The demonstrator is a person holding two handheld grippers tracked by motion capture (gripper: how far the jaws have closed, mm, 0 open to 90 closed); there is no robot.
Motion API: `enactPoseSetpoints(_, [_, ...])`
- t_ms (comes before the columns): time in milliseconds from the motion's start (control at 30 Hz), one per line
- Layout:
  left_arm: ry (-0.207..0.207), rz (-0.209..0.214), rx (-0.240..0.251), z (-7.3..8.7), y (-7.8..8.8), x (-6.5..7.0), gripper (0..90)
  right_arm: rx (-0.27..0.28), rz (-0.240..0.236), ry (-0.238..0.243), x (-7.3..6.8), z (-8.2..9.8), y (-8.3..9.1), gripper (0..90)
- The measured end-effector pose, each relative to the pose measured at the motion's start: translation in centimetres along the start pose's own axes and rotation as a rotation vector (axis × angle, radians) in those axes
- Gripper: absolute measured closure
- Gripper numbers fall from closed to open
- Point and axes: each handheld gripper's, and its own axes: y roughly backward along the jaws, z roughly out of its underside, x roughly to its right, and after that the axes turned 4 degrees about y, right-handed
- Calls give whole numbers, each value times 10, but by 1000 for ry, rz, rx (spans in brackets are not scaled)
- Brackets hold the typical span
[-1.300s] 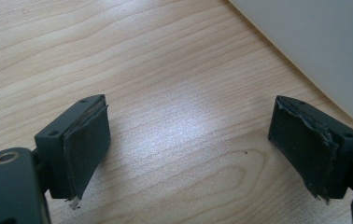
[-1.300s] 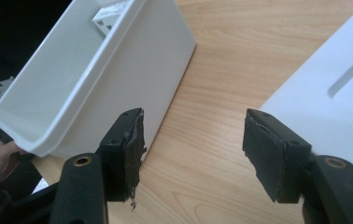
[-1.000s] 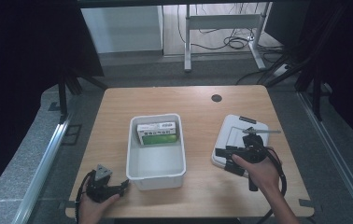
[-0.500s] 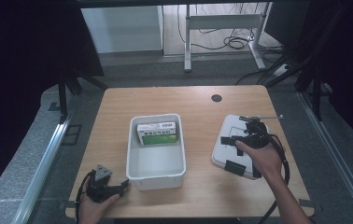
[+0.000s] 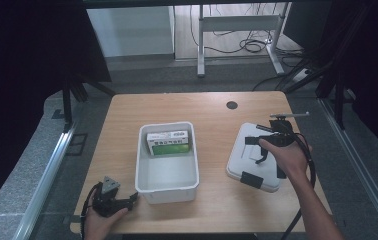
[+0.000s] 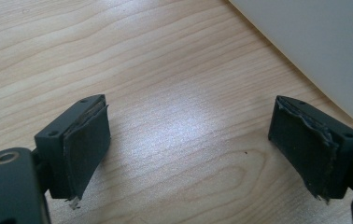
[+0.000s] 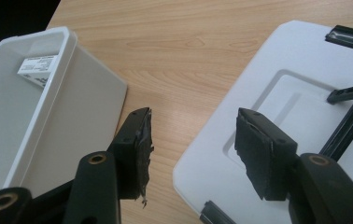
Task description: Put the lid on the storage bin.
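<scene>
Wooden table (image 5: 212,107), dark surround. White lid (image 5: 249,150) flat, right of white bin (image 5: 167,177). Right gripper (image 7: 191,149) above lid's near-left edge, jaws just narrowing, partly open, empty. Left gripper (image 6: 188,154) open, empty, well apart

In the high view, the person's right hand (image 5: 288,159) covers most of the right tongs (image 5: 253,150) and part of the white lid (image 5: 244,162) under them. The print on the green-and-white box (image 5: 167,142) in the white bin (image 5: 167,186) is too small to read. In the right gripper view, the bin (image 7: 81,116) is cut off at the left edge and the lid (image 7: 258,93) at the right. In the left gripper view, just a corner of the bin wall (image 6: 324,42) shows.
</scene>
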Motion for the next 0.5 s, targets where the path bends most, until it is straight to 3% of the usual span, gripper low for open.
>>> enactPoseSetpoints(500, [0,1,-1,0,0,0,127,-58,68,-45,22,-9,-12,473])
